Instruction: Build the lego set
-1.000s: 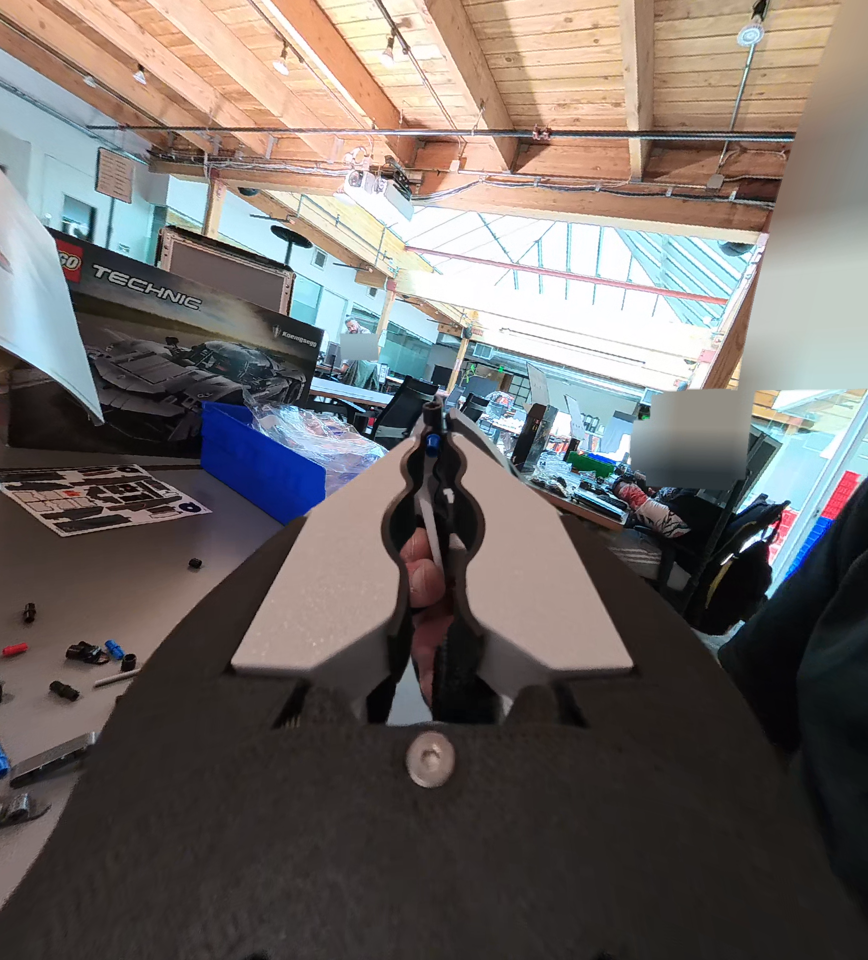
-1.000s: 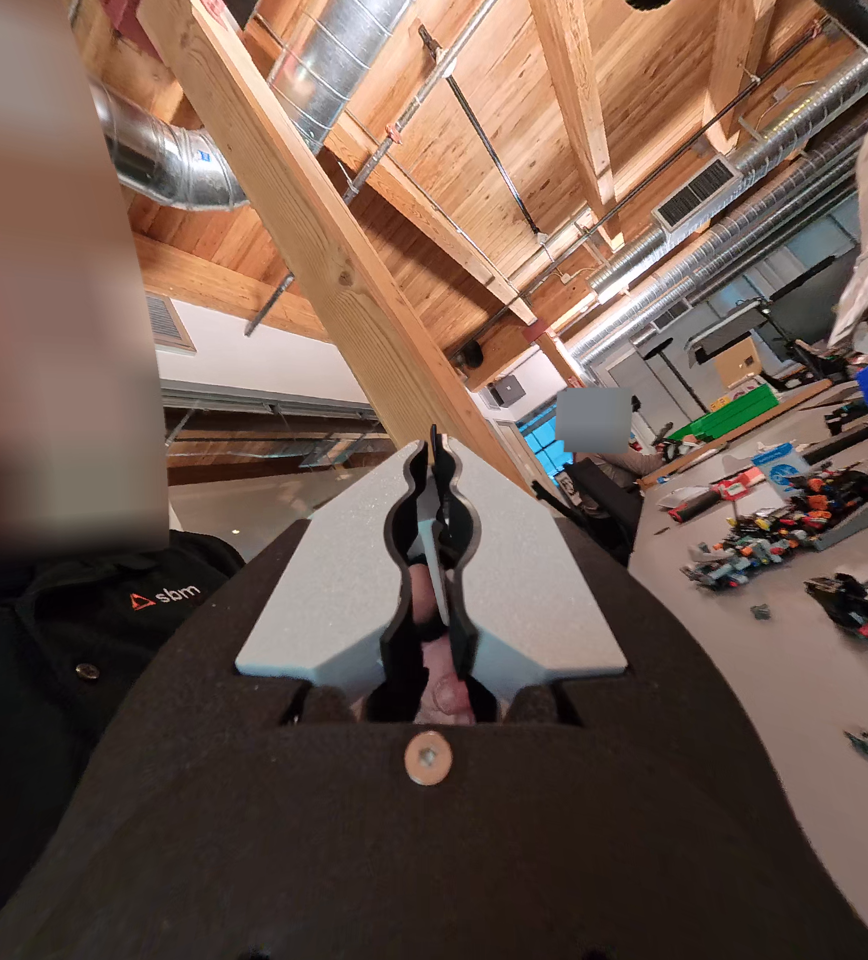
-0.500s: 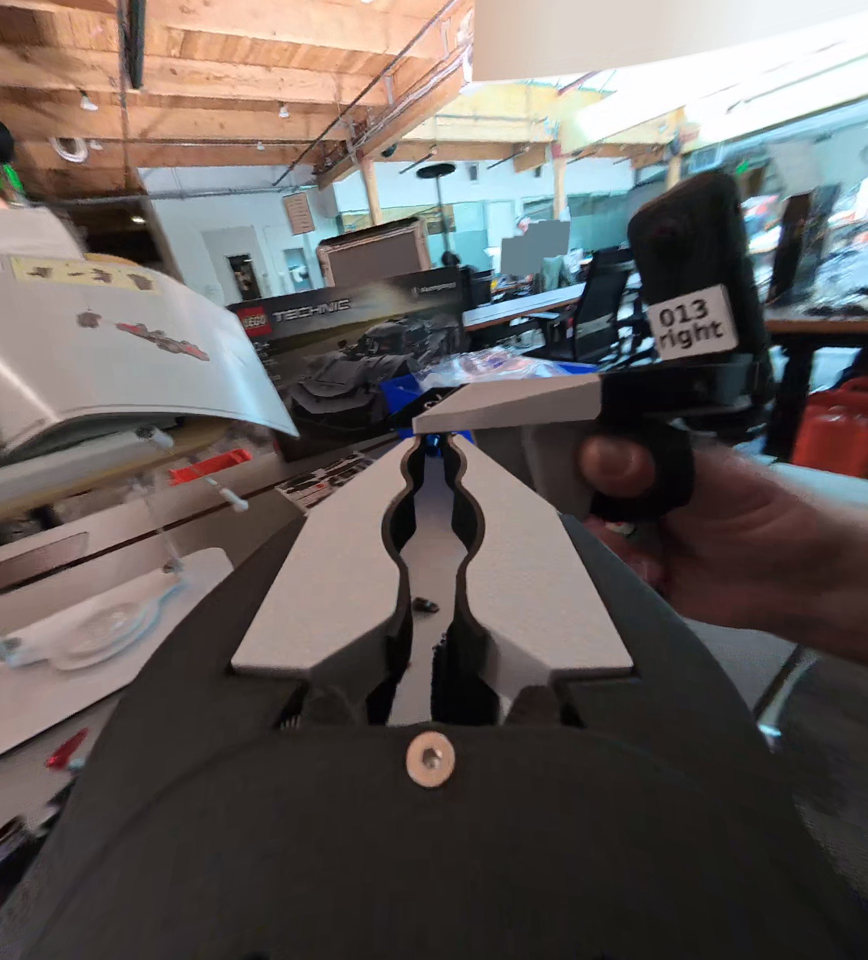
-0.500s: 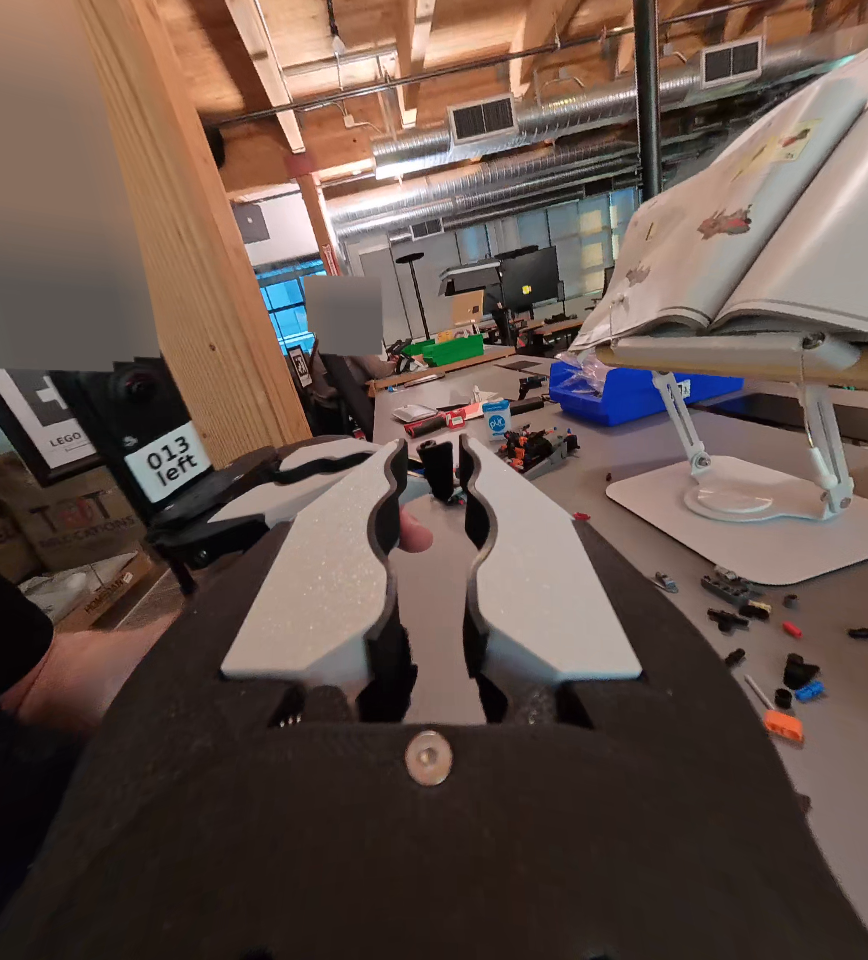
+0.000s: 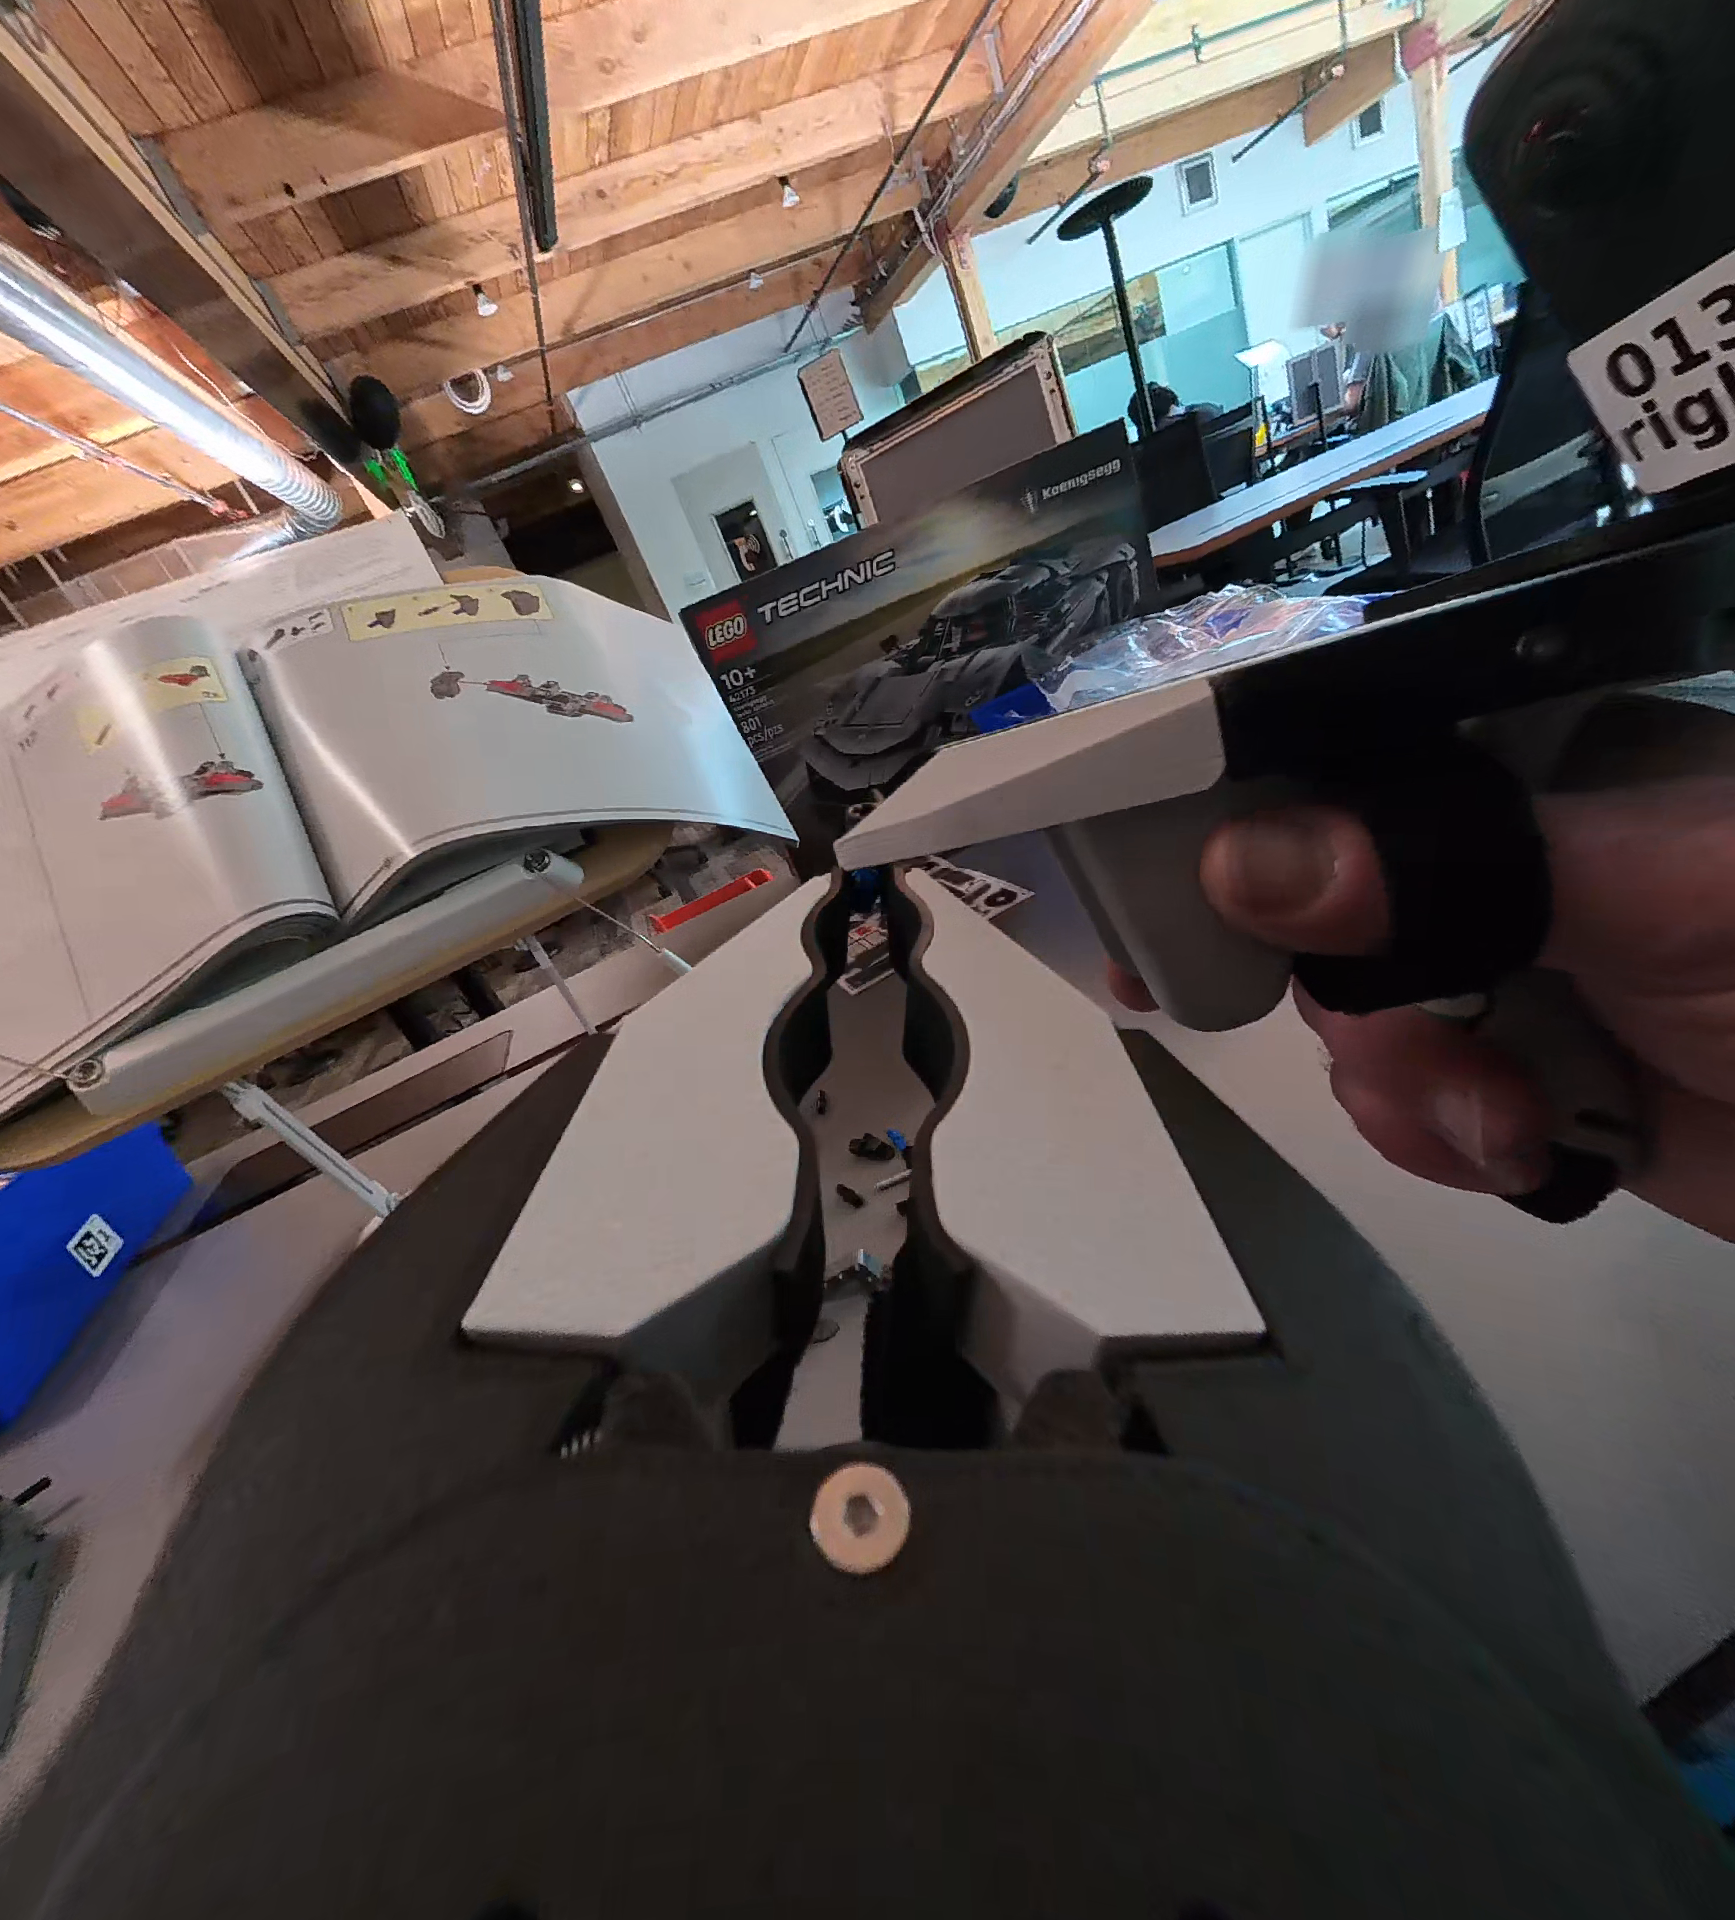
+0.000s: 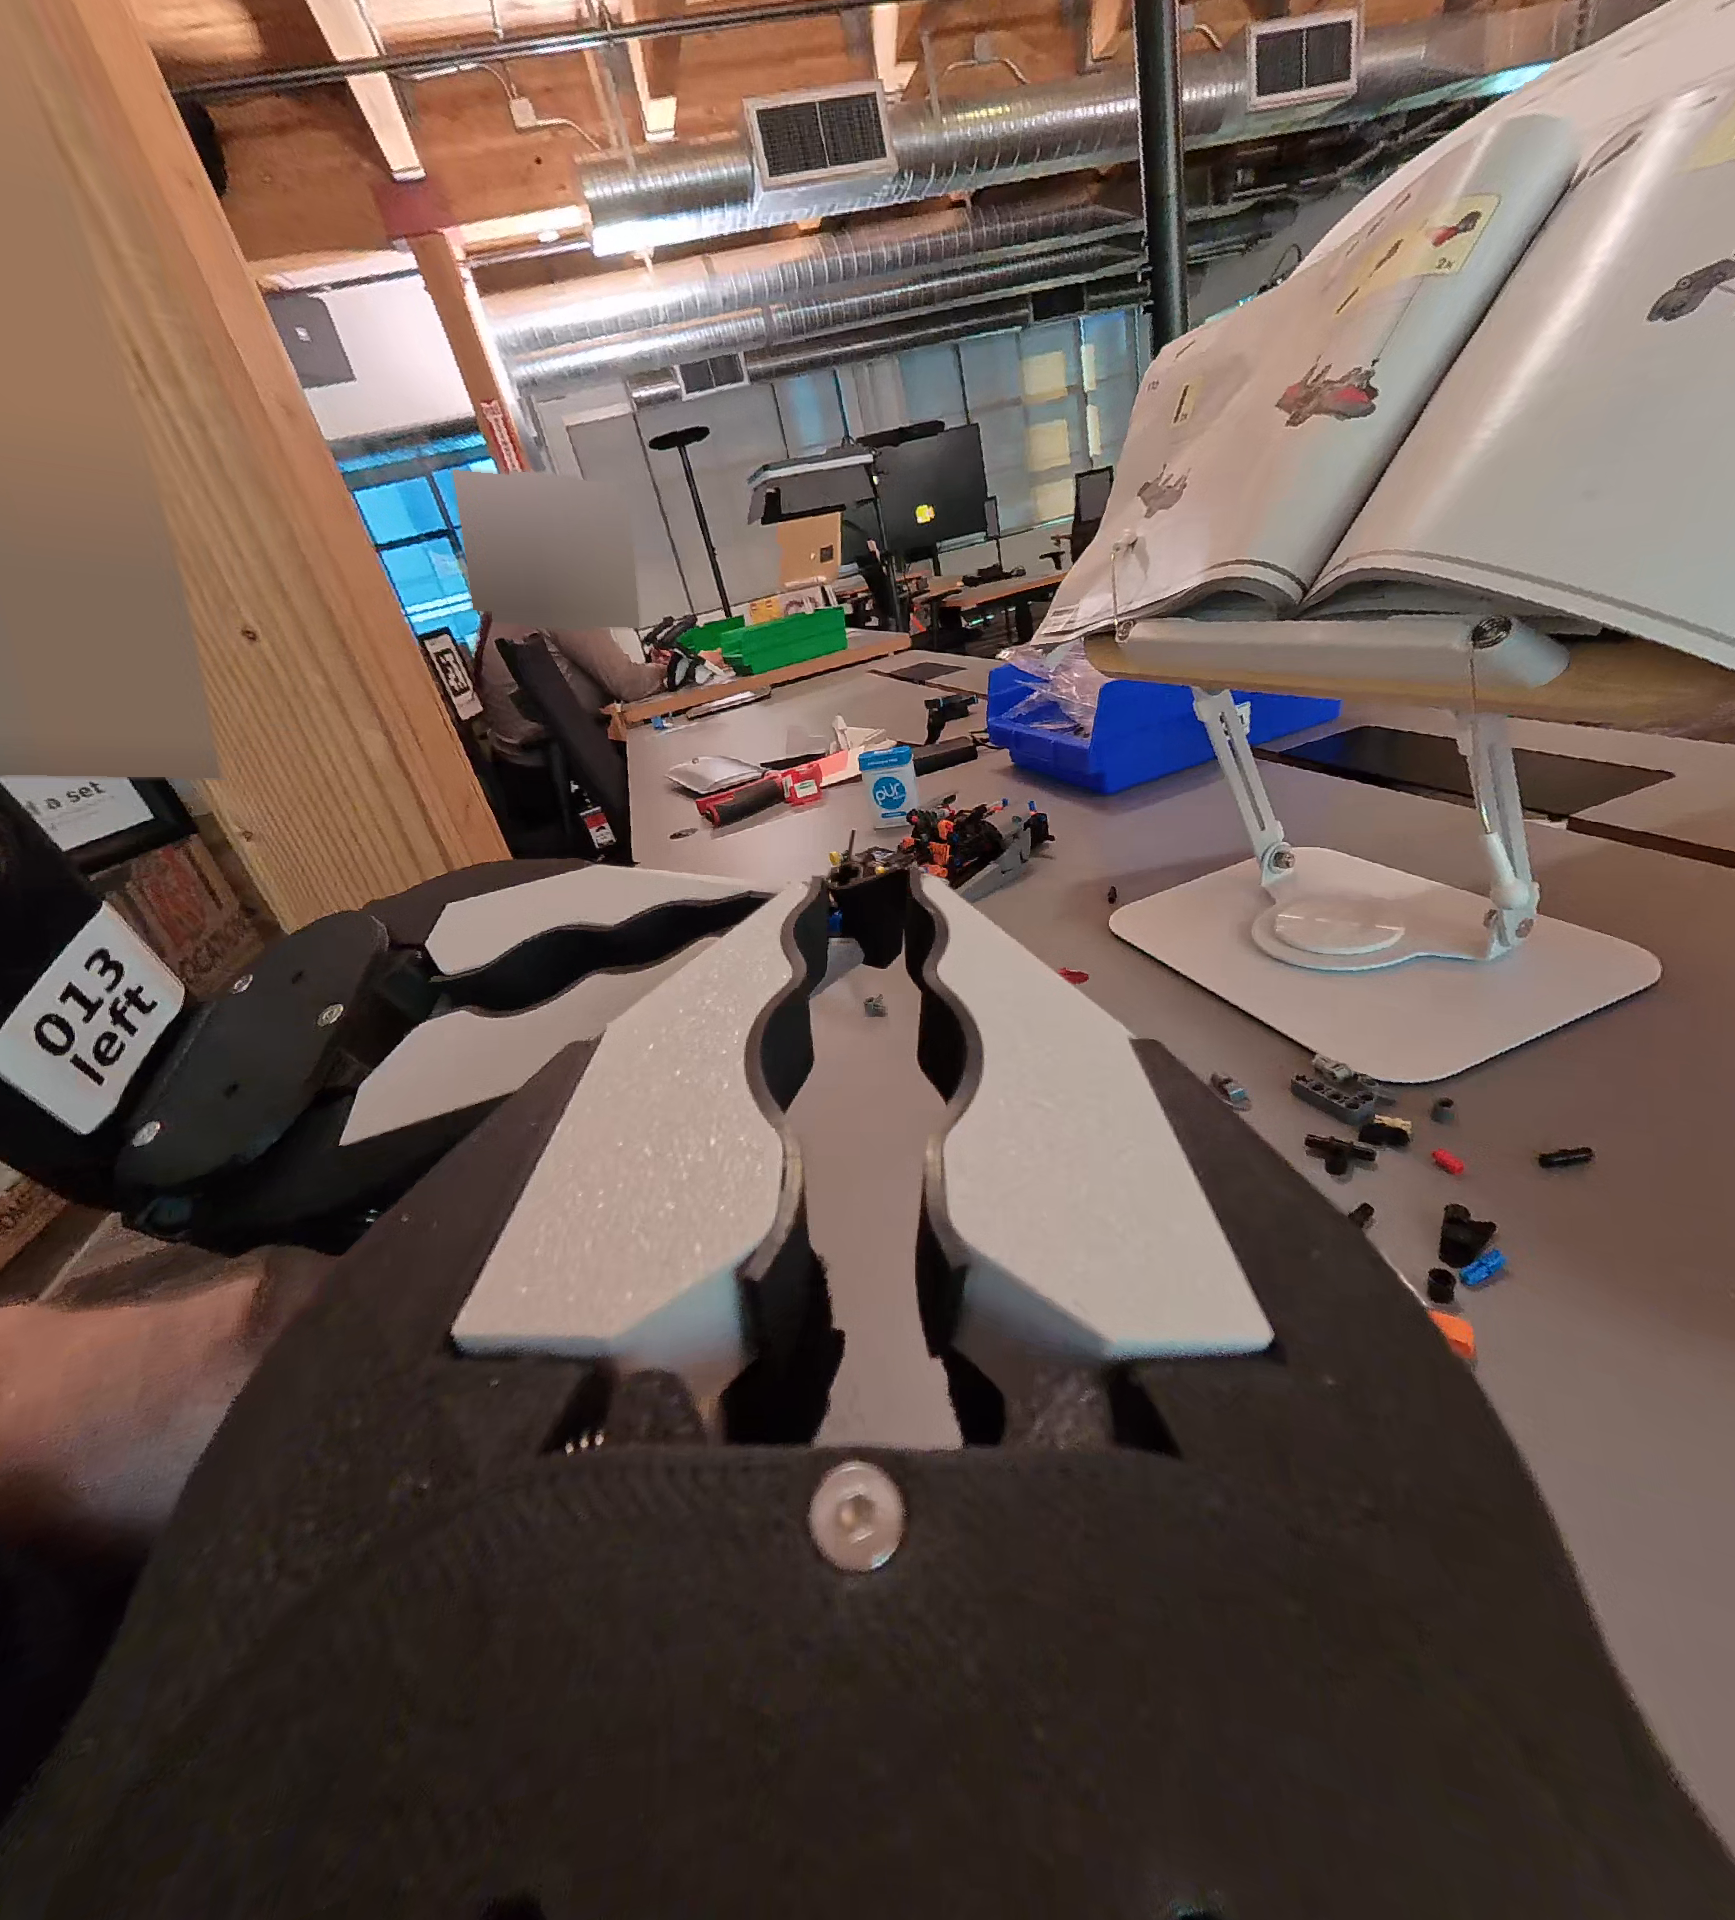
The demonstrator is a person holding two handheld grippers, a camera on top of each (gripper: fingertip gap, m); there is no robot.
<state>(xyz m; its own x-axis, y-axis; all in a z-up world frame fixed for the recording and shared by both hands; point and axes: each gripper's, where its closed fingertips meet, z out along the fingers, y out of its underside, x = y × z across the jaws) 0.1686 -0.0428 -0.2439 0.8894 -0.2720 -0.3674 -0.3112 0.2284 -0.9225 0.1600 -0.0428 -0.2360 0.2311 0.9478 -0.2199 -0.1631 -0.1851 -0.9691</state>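
Right wrist view: right gripper [image 6: 868,899] has matte black foam-textured body and smooth grey wedge fingers with wavy black inner pads. Its jaws are narrow and pinch a small black plastic piece [image 6: 871,920] at the tips, held above the desk [image 6: 1621,1455]. A bit of blue shows at the piece's left edge.

The left gripper [image 5: 863,883], same build, comes in from the left with its tips right against that piece. Its jaws have a narrow gap; can't tell if they actually grip anything.

In the left wrist view, a hand [image 5: 1621,987] wraps the right gripper's grey handle.

Desk is smooth and grey. Loose small parts are scattered on its right side: a black connector [image 6: 1455,1236], a blue pin [image 6: 1483,1265], an orange piece [image 6: 1452,1332] and a dark grey beam [image 6: 1336,1091].

Behind them is a book stand with a flat white rounded base [image 6: 1465,997] and two hinged legs. It carries an open glossy instruction book [image 6: 1465,416].

Mid-desk, past the jaw tips, sits a partly built model [image 6: 967,831], black and grey with orange bits.

Further back is a blue plastic bin [image 6: 1133,738] with crumpled clear bags [image 6: 1039,675] in it. Green bins [image 6: 780,639] sit on a far desk; contents not visible.

In the left wrist view, the dark cardboard set box [image 5: 925,644] stands upright behind the book.
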